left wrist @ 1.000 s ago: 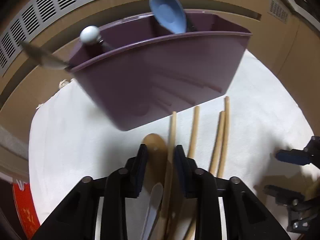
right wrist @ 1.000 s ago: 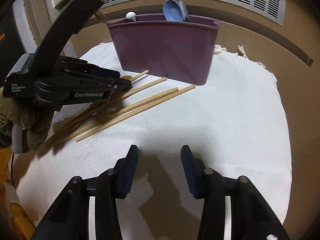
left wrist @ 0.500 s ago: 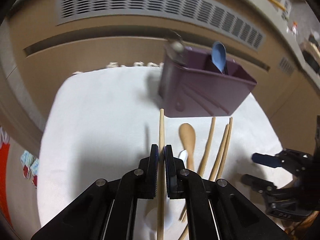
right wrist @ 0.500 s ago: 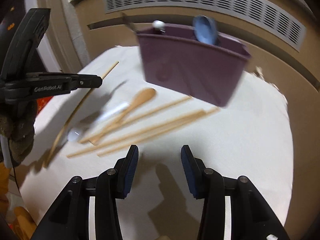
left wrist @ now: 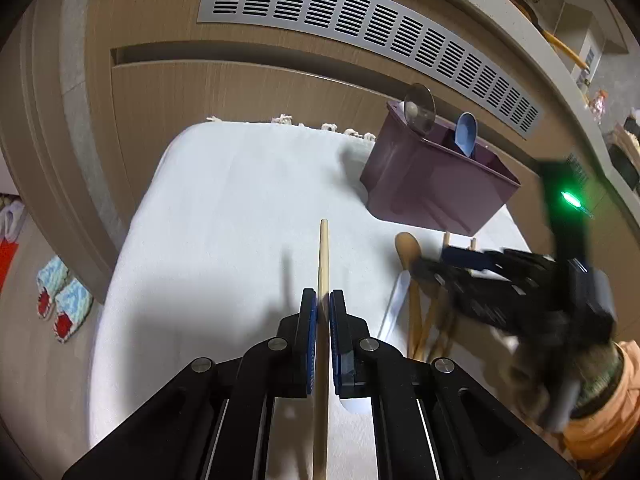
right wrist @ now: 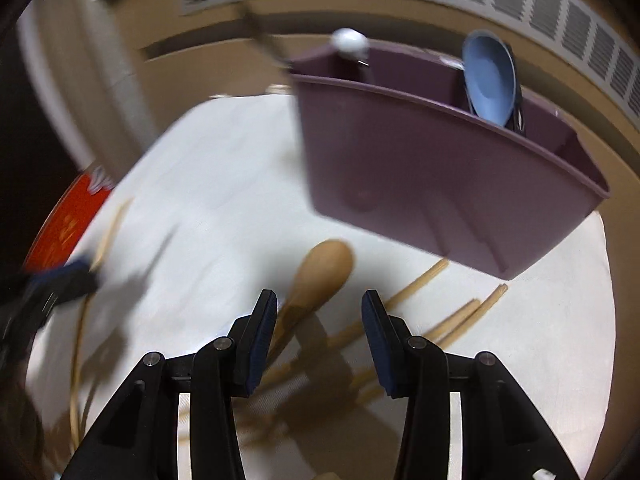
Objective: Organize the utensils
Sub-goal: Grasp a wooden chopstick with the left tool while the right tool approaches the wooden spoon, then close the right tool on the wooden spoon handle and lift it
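Left gripper clamped on one chopstick above the cloth — bound, probably, for the purple bin; right gripper agape over the wooden spoon — closing next.

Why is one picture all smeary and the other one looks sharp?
Right wrist view: motion blur smears the bin, wooden spoon and chopsticks; only the right gripper itself looks crisp. Left wrist view: mostly sharp, the held chopstick clear in the left gripper, but the other gripper at the right edge is blurred. Both bend straight lines, fisheye style.
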The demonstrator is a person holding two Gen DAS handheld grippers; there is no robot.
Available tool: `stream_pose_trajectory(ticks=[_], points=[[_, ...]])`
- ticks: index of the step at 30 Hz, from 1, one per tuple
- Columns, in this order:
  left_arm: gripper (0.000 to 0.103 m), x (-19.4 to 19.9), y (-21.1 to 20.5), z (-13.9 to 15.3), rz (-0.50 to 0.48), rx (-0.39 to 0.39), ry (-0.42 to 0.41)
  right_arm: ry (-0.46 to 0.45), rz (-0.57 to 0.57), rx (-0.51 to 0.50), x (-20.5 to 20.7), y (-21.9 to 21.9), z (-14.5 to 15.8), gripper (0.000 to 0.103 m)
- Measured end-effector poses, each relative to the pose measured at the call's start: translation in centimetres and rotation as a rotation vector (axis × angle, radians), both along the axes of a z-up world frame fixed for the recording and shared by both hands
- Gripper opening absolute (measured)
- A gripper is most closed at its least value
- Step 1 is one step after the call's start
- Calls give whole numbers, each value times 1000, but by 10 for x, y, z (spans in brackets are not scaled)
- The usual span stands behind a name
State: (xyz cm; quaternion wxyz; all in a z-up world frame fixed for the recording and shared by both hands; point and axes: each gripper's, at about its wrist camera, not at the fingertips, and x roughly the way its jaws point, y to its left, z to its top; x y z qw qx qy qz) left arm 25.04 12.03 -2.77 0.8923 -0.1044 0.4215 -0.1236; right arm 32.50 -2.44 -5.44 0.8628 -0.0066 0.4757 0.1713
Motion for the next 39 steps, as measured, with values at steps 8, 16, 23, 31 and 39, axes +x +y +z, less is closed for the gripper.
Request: stream_pose_trajectory(ticks=[8, 16, 23, 31, 39], points=[[7, -2, -4, 1, -3, -4, 6, 39, -55, -53, 14, 15, -12, 38], [7, -12, -19, 22, -31, 4, -53, 3, 20, -1, -12, -12, 10, 4], [7, -26, -43, 63, -90, 15, -160, -98, 63, 23, -49, -52, 46, 2], [7, -29, -50, 78, -104, 24, -196, -68, 80, 2, -36, -38, 28, 37], [6, -33, -39, 78, -87, 8, -198, 6, 3, -69, 5, -11, -7, 45]])
